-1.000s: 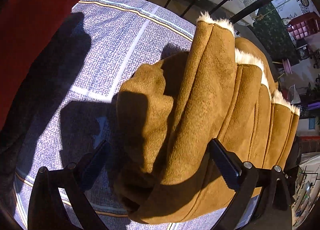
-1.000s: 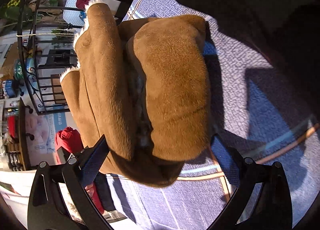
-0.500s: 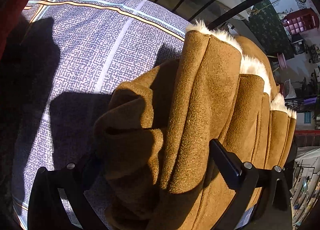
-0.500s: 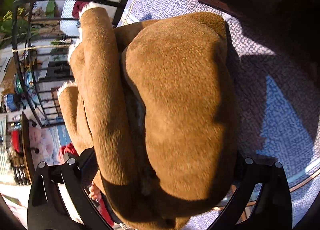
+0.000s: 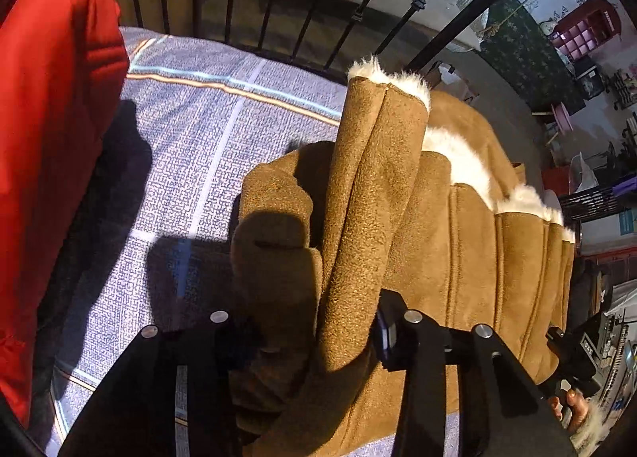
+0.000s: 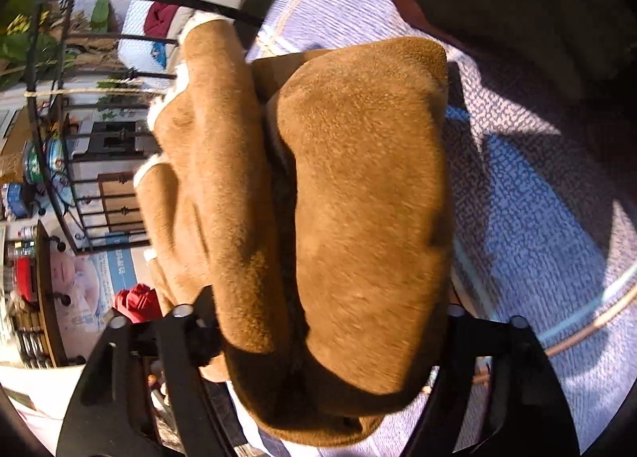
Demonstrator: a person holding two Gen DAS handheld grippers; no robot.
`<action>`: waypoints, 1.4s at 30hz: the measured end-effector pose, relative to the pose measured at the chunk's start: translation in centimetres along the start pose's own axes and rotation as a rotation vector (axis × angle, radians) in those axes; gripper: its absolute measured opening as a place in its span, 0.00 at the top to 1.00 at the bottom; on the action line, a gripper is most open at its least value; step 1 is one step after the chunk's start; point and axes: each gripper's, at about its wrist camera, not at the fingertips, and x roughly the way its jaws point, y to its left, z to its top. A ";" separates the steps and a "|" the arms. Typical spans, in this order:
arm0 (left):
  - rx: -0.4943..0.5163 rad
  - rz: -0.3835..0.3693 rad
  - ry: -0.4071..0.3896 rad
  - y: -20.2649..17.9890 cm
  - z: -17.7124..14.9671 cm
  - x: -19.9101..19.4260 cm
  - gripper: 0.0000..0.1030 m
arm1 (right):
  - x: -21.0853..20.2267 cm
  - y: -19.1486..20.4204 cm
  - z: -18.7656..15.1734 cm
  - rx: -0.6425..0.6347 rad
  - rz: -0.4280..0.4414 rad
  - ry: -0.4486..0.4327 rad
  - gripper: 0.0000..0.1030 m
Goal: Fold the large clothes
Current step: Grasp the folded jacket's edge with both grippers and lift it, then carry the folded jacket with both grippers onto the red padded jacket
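A folded brown suede coat [image 5: 398,226] with white fur trim is lying on the patterned bed sheet [image 5: 191,146]. Its folds are being clamped by the left hand-held gripper [image 5: 314,337], whose jaws have just been closing. Its other end [image 6: 358,198] is being squeezed by the right hand-held gripper [image 6: 330,325], also just closing.

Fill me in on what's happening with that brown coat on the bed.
A person holds a gripper in each hand and is folding a brown suede coat with white fleece lining on a blue patterned bedspread. The left gripper and the right gripper have both just been closing, each on a thick bunch of the folded coat at opposite ends. A red garment lies to one side, and black iron railings stand behind.
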 end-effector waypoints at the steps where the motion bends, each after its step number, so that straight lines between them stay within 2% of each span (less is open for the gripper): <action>1: 0.012 -0.008 -0.014 -0.4 -0.3 -1.1 0.62 | -0.4 0.4 -0.2 -0.007 -0.003 -0.004 0.36; 9: 0.172 -0.068 -0.102 -6.4 -3.6 -9.2 0.64 | -6.4 -0.9 -5.0 0.042 0.051 -0.006 0.38; 14: 0.234 -0.117 -0.146 -8.6 -4.3 -13.5 0.65 | -9.8 -1.5 -8.6 0.044 0.094 -0.038 0.39; 16: 0.243 -0.136 -0.202 -9.2 -4.6 -16.1 0.65 | -10.6 -0.3 -9.2 0.007 0.109 -0.058 0.39; 19: 0.254 -0.134 -0.321 -9.1 -5.2 -21.1 0.65 | -10.8 3.5 -9.1 -0.091 0.146 -0.070 0.39; 21: 0.230 -0.122 -0.415 -7.3 -6.2 -25.1 0.65 | -10.3 6.7 -8.6 -0.163 0.189 -0.050 0.39; 24: 0.115 -0.081 -0.552 -2.1 -8.7 -31.8 0.65 | -8.3 13.1 -8.2 -0.287 0.262 0.000 0.39; 28: -0.079 0.064 -0.703 5.5 -14.8 -39.4 0.65 | -3.0 26.4 -9.8 -0.545 0.360 0.131 0.39; 33: -0.360 0.231 -0.797 14.5 -22.0 -45.6 0.65 | 5.9 43.2 -15.9 -0.839 0.453 0.331 0.39; 36: -0.490 0.299 -0.807 19.2 -24.5 -45.8 0.65 | 12.8 51.5 -21.5 -0.980 0.456 0.455 0.39; 38: -0.563 0.305 -0.795 22.5 -25.0 -44.5 0.65 | 16.8 54.6 -24.4 -1.023 0.424 0.496 0.39; 40: -0.604 0.317 -0.746 26.2 -25.0 -41.9 0.64 | 20.6 56.5 -26.3 -1.068 0.385 0.519 0.39; 42: -0.686 0.303 -0.711 30.1 -25.1 -38.6 0.62 | 24.6 56.2 -27.0 -1.042 0.299 0.539 0.37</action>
